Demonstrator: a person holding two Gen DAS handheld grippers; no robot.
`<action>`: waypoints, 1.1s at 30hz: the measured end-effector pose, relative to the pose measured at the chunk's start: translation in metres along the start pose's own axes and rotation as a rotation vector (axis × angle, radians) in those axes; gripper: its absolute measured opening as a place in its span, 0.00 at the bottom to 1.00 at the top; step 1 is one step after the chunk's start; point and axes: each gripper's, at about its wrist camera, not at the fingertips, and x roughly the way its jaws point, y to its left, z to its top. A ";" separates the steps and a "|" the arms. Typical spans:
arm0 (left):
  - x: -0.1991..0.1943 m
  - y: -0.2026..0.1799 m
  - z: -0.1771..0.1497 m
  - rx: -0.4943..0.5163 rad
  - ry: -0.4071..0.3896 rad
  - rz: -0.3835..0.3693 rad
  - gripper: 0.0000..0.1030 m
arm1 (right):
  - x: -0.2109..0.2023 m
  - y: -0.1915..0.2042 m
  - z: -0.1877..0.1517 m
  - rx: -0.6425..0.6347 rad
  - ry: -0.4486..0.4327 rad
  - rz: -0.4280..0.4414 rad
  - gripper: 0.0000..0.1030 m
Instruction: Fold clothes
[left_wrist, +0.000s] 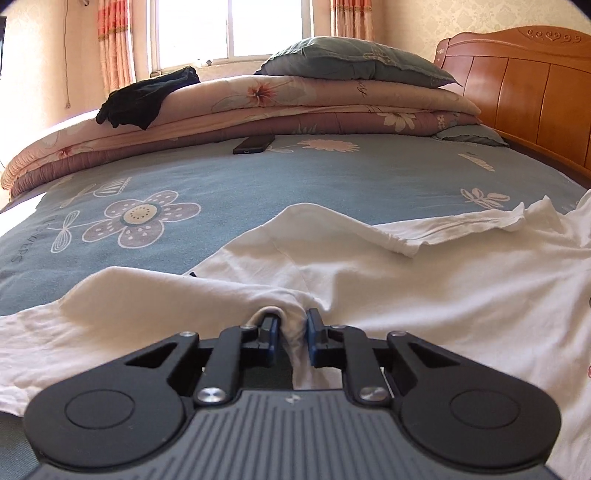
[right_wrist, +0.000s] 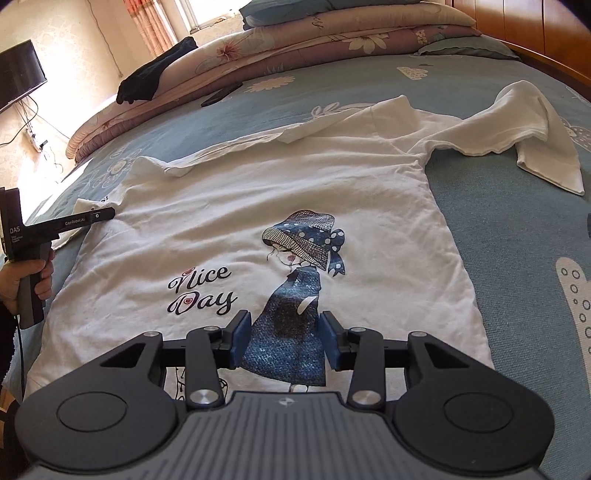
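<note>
A: How will the shirt (right_wrist: 258, 206) handle?
B: Light, limp cotton on the bed (right_wrist: 498, 229); it'll sag and crease, so lift by hems and seams.
A: Left side?
B: Left tongs (left_wrist: 290, 325) pinch a bunched fold at its edge.
A: Middle?
B: Right tongs (right_wrist: 284, 341) hover half-spread over the print, gripping nothing.
A: Right?
B: The sleeve (right_wrist: 532, 140) lies crumpled, wavy-hemmed.

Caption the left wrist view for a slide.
Left gripper pinches a fold of the white T-shirt spread on the blue floral bedsheet.
</note>
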 end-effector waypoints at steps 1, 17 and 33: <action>0.004 0.003 0.000 -0.018 0.017 0.000 0.14 | 0.000 0.000 0.000 0.003 -0.001 0.003 0.44; -0.069 0.005 -0.005 -0.126 0.157 -0.128 0.61 | -0.015 0.007 0.002 -0.041 -0.031 0.036 0.48; -0.036 -0.105 -0.021 0.184 0.174 -0.317 0.72 | 0.083 0.043 0.053 -0.436 -0.043 0.074 0.48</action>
